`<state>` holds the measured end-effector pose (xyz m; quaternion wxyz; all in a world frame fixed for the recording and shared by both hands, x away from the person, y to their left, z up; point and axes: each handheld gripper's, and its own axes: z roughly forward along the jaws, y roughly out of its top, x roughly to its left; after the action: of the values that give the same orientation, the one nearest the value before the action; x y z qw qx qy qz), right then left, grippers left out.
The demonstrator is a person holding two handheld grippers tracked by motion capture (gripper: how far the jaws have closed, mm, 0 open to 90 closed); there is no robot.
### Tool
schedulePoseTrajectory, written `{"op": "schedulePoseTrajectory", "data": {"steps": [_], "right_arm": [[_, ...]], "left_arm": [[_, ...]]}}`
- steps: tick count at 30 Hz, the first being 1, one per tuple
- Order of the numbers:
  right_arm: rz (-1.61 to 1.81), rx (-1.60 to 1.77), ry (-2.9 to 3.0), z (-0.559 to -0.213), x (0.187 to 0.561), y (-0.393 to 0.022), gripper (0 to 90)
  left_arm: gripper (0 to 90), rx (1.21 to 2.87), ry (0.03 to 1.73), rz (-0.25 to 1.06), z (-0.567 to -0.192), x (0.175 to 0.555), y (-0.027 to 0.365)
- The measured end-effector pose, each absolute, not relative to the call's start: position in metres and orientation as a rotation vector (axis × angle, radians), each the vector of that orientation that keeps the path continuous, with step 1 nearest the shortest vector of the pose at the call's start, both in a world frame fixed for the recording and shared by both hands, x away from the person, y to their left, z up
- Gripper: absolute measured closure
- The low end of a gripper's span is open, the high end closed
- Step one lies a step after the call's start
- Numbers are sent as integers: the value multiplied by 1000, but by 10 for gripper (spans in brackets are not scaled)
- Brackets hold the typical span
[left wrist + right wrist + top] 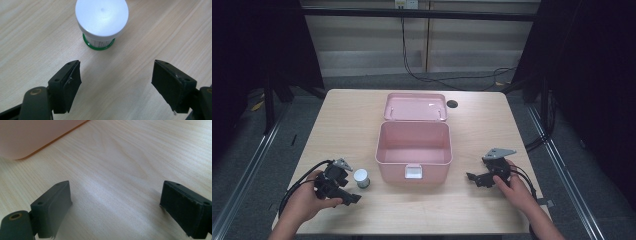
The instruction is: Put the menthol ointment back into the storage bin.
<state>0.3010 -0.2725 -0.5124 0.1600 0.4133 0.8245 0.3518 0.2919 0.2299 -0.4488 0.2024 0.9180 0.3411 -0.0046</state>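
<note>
Barely begun, by the look of it: pink box (413, 150) open and empty mid-desk (352, 120), white-capped jar (101, 21) upright just beside its left, ungrasped ahead of released left tool (116, 82); right tool (120, 207) likewise released, grasping nothing.

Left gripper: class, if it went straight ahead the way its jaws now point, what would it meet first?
Most likely the small white-capped bottle, standing upright on the table just ahead of the open left gripper, roughly centred between its jaws. Bare wood lies between.

Lab; black-curtained rig (592, 75), cables (422, 75)
</note>
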Motion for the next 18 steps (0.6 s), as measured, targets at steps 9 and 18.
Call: {"op": "schedulePoseTrajectory", "data": {"steps": [9, 18], "right_arm": [[1005, 1181, 2356, -512, 301, -272, 92], [1005, 1181, 2355, -512, 301, -273, 92]], "left_arm": [[236, 2643, 956, -30, -436, 300, 223], [242, 2673, 973, -73, -427, 309, 219]]}}
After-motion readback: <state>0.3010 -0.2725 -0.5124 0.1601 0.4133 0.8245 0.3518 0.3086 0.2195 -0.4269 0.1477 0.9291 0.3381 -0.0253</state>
